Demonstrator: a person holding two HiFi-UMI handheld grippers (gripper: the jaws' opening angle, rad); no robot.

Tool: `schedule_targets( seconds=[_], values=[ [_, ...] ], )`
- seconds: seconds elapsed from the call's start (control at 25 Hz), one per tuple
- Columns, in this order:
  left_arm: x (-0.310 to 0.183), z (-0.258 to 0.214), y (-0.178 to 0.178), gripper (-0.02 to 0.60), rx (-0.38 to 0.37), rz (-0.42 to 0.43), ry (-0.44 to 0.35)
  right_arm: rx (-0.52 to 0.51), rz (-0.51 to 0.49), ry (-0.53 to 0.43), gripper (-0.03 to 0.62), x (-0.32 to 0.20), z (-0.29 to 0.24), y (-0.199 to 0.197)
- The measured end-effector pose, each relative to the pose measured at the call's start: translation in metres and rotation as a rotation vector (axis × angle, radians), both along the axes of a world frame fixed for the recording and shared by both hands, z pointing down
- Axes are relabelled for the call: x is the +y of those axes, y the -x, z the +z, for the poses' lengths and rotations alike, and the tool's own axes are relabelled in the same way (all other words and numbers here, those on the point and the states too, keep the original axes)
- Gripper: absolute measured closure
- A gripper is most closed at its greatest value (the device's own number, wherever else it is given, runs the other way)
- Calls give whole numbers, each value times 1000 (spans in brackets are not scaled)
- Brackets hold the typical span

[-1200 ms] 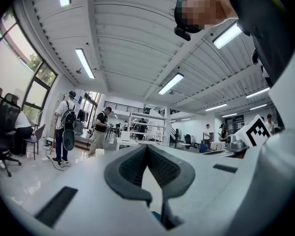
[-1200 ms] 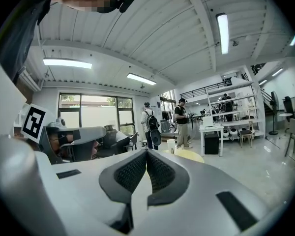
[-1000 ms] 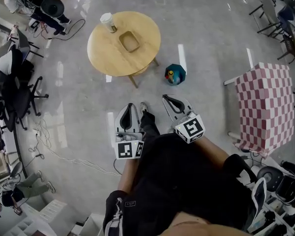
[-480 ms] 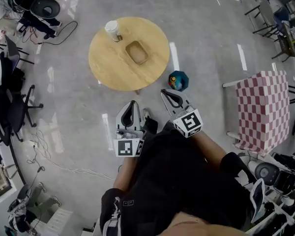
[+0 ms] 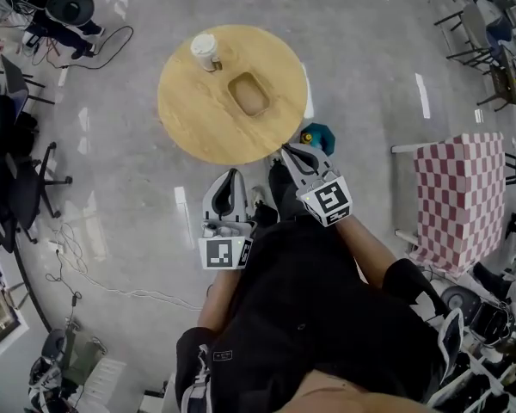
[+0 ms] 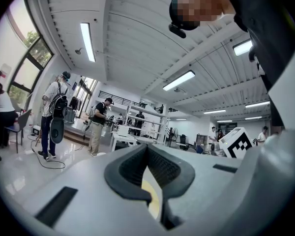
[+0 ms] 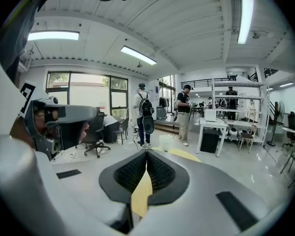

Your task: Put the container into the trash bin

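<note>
The left gripper and right gripper are keeping fingers closed, gripping nothing. The container is lying mid-worktop beyond them, long axis slanting toward the right gripper, seemingly the nearer.

Head camera looks steeply down on the table; claw cameras face it.

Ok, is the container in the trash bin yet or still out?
Out: the container sits on the round table, near the cup; the trash bin stands apart on the floor.
</note>
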State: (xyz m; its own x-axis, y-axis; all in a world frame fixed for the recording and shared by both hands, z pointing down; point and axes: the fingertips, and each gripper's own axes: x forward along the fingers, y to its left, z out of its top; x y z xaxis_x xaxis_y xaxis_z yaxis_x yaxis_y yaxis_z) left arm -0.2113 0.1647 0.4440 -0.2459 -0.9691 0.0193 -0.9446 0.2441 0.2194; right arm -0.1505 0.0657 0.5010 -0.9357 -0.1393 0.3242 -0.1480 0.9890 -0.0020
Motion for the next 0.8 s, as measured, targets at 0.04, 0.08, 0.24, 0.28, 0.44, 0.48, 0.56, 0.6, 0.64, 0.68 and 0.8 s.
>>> schedule_targets(
  seconds=[0.04,0.08,0.24,0.28,0.44,0.48,0.56,0.6,0.64,0.68,0.8],
  values=[
    [-5,1,5,574,-1,-4,-2,13,-10,-6,568,-6,5,6],
    [-10,1,10,574,-2,-9,-3,28,-23,-13,568,-11,10,13],
    [-33,2,31,574,5,-34,12,101,-91,-39,568,-31,28,39],
    [-39,3,35,574,9,-39,15,119,-109,-44,568,-36,32,44],
    [-63,10,53,574,26,-59,33,210,-175,-38,566,-55,61,64],
    [-69,11,58,574,30,-67,38,244,-192,-35,566,-60,71,68],
    [-80,13,67,574,38,-83,47,320,-233,-41,565,-68,90,75],
    [-85,15,72,574,45,-91,52,356,-258,-46,565,-71,99,79],
    [-89,17,75,574,52,-98,60,390,-285,-52,563,-73,109,82],
    [-93,20,79,574,60,-105,68,425,-314,-59,563,-74,120,85],
    [-103,29,87,574,75,-120,89,528,-399,-89,562,-78,157,93]
  ],
)
